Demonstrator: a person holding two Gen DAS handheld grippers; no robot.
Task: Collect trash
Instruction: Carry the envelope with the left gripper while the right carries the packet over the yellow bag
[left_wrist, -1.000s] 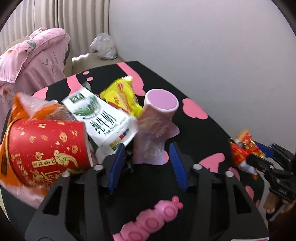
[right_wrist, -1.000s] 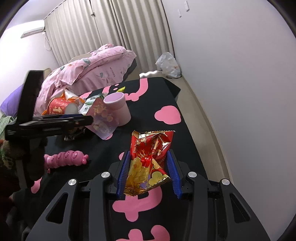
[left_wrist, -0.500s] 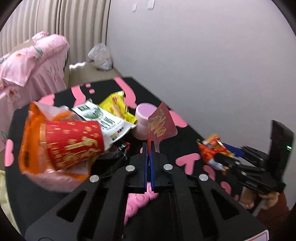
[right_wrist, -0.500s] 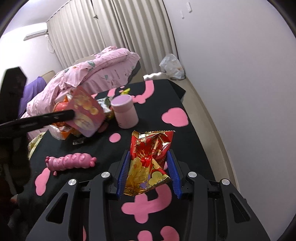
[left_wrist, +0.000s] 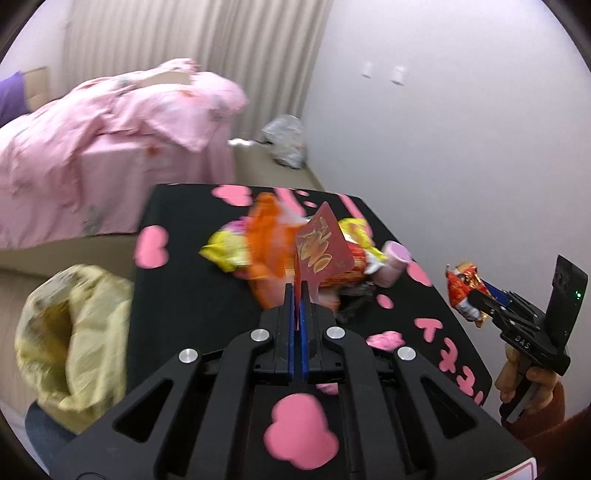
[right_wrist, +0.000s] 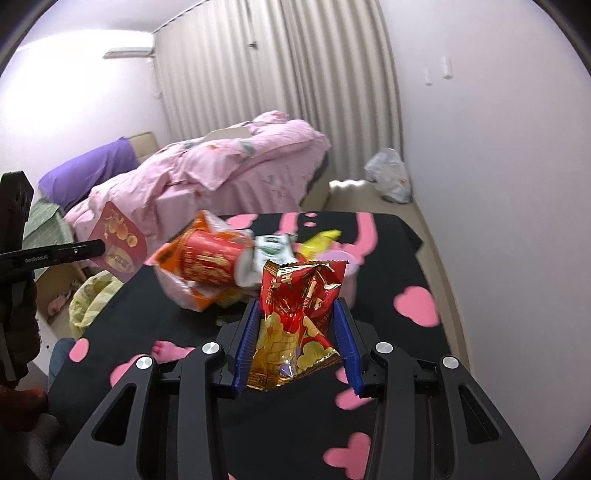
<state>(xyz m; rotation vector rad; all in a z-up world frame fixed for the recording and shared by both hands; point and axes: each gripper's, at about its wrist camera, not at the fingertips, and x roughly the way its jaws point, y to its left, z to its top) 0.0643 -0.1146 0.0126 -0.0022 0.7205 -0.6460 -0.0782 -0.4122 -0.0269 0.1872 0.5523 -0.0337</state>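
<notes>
One yellow trash bag gapes left of the left gripper, whose fingers pinch one red envelope. Ahead lies one litter pile on the black table. The right gripper clamps one red-gold wrapper.
</notes>
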